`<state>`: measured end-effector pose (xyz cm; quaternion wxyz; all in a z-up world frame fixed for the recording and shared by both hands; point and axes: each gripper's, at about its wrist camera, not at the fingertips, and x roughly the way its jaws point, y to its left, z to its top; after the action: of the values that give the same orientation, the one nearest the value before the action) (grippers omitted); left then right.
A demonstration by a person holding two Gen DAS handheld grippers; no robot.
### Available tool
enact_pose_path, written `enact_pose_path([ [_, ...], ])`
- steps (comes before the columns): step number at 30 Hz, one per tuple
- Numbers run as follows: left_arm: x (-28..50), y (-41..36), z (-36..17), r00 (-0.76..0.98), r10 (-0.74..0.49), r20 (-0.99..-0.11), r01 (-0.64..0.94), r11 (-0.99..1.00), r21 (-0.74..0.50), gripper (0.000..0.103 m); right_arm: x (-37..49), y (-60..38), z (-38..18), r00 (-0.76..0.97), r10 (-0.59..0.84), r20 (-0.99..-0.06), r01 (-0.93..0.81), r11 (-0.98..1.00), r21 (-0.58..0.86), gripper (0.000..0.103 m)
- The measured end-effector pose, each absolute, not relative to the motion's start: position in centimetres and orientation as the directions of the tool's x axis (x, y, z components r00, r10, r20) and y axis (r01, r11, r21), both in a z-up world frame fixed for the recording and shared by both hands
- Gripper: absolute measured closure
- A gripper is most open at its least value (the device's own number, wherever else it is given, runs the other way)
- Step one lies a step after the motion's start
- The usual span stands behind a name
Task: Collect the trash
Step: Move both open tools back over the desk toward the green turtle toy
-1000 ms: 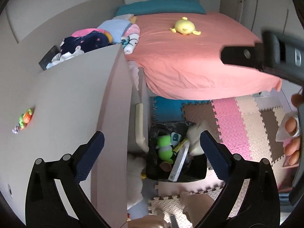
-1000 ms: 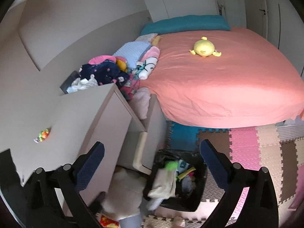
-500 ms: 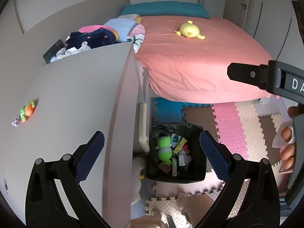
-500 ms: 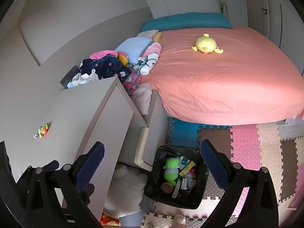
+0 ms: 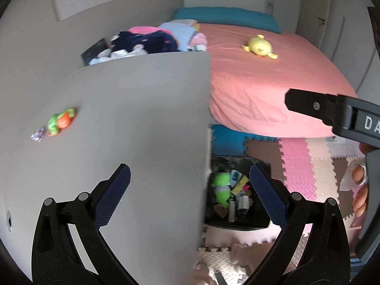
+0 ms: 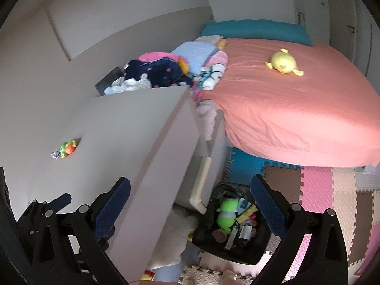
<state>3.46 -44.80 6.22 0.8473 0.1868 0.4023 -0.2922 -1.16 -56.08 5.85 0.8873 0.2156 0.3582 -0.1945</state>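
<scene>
Two grippers hover above the pale grey cabinet top [image 5: 133,123], both spread wide with nothing between the blue pads. The left gripper [image 5: 190,194] straddles the cabinet edge; the right gripper [image 6: 190,204] sits further back, probably raised for a clear look at what is left to collect. The black lined trash bin [image 6: 239,256] stands on the foam-tile floor [image 6: 315,190] beside the cabinet, below the coral-sheeted bed [image 6: 296,109]. It already holds a lime-green plush item [image 6: 226,213] and assorted packaging. A small green-and-orange object [image 5: 60,121] lies on the cabinet top, well apart from the bin; motion blur prevents identifying it. Part of the bin is hidden behind the cabinet edge in the left view.
</scene>
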Motion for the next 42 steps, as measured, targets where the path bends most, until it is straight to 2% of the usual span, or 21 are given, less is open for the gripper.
enact_pose_path([
  [7,6.6,-39.3,6.3,0.558,-0.270,-0.785,0.550,0.829,0.105,0.006,2.9,-51.7,5.8,0.692,-0.137,-0.709,0.413,0.881,0.232,0.003],
  [15,11.0,-31.4,6.0,0.559,-0.241,-0.794,0.428,0.904,0.027,0.006,8.1,-47.3,5.5,0.678,-0.060,-0.732,0.324,0.919,0.224,0.003],
  [23,14.9,-25.5,5.7,0.559,-0.202,-0.804,0.323,0.946,-0.013,0.006,13.9,-42.4,5.1,0.655,-0.014,-0.756,0.197,0.968,0.152,0.003],
  [36,18.8,-22.6,4.3,0.528,-0.175,-0.831,0.336,0.942,0.015,0.006,23.7,-35.7,4.3,0.620,0.001,-0.785,-0.006,1.000,-0.003,0.003],
  [42,19.9,-20.4,4.2,0.524,-0.184,-0.832,0.302,0.953,-0.020,0.006,27.8,-33.7,3.3,0.613,-0.025,-0.789,-0.064,0.995,-0.082,0.003],
])
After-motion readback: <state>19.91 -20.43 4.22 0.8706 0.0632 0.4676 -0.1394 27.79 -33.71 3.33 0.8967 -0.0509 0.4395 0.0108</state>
